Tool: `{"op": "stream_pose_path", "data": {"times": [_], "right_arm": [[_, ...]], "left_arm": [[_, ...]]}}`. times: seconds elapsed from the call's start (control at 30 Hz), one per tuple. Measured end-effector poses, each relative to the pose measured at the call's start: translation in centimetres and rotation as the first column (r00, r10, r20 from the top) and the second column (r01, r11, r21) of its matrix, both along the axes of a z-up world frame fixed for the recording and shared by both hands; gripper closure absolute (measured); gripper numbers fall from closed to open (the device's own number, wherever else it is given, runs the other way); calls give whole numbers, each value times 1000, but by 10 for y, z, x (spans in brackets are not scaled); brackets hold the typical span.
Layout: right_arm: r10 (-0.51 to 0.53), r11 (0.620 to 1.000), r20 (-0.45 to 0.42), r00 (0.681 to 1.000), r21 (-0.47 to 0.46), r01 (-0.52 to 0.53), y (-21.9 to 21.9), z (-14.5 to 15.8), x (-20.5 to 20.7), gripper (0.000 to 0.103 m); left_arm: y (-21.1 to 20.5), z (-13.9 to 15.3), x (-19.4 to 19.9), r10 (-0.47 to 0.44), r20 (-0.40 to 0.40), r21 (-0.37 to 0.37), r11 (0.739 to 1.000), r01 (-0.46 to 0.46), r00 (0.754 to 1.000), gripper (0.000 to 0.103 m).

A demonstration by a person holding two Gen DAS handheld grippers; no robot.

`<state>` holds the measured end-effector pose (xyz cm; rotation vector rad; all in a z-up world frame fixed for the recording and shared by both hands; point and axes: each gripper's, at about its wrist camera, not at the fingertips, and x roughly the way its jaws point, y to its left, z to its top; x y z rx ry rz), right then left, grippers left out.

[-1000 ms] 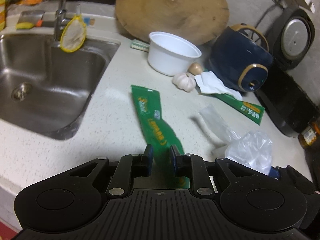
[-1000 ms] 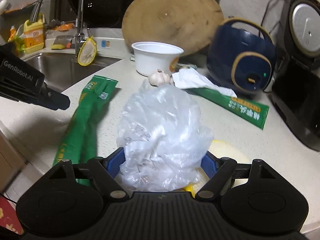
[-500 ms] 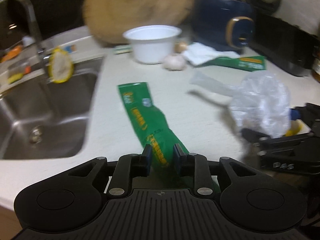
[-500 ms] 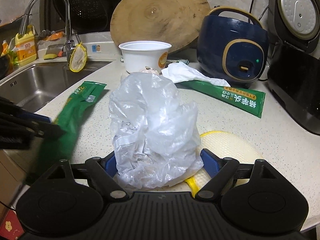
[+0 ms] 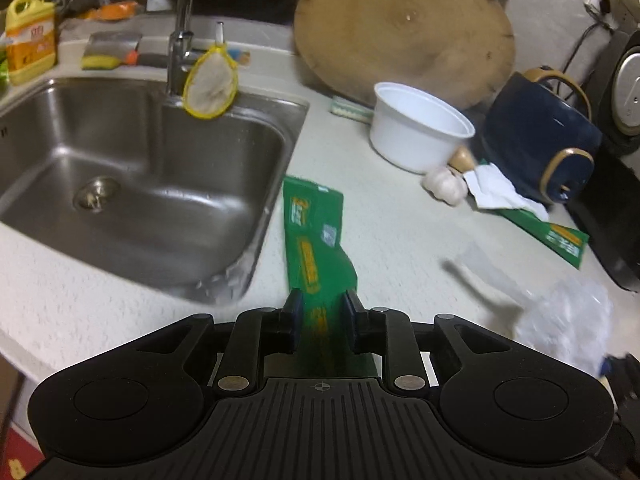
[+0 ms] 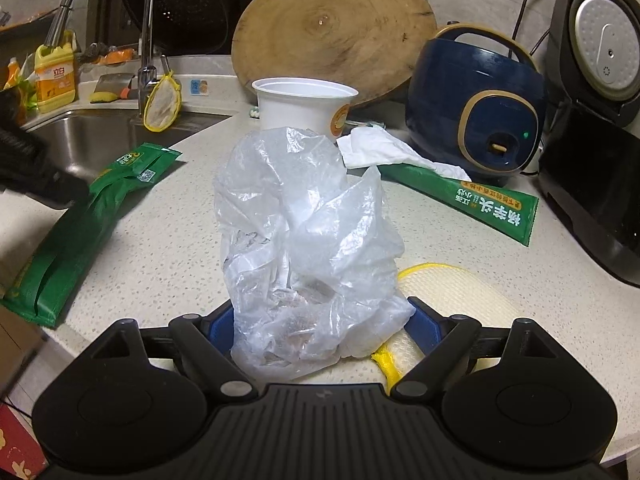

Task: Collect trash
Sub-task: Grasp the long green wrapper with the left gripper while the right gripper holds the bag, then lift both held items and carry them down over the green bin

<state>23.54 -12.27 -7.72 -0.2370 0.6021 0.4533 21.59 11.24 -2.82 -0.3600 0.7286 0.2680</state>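
Mid-collection, we judge: left gripper (image 5: 320,312) clenched on the green wrapper (image 5: 316,248) at frame centre, right gripper (image 6: 320,320) grasping the clear plastic bag (image 6: 304,240) (mouth unseen), so next the wrapper needs feeding into that bag.

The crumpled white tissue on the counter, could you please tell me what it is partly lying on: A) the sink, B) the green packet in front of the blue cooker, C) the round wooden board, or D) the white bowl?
B: the crumpled white tissue drapes over the upper end of the green packet lying in front of the blue cooker.
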Motion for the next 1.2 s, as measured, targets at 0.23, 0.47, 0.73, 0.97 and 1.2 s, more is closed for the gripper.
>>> {"op": "stream_pose_path", "data": {"times": [0.23, 0.47, 0.73, 0.97, 1.2], "right_arm": [[14, 1000, -5, 1000, 16, -14, -7, -1, -4, 15], [28, 999, -23, 999, 32, -27, -5, -3, -4, 4], [55, 998, -73, 996, 48, -51, -6, -3, -2, 0], [81, 996, -75, 994, 40, -78, -7, 0, -1, 1], [79, 996, 74, 994, 43, -82, -13, 20, -14, 6]], "left_arm": [[-25, -7, 29, -156, -50, 39, 987, 158, 987, 74], [-60, -10, 20, -284, -77, 133, 947, 292, 956, 73], [-56, -15, 25, -253, -106, 122, 956, 265, 962, 64], [-53, -18, 31, -213, -98, 73, 973, 220, 972, 60], [-55, -17, 33, -225, -114, 88, 968, 235, 968, 60]]}}
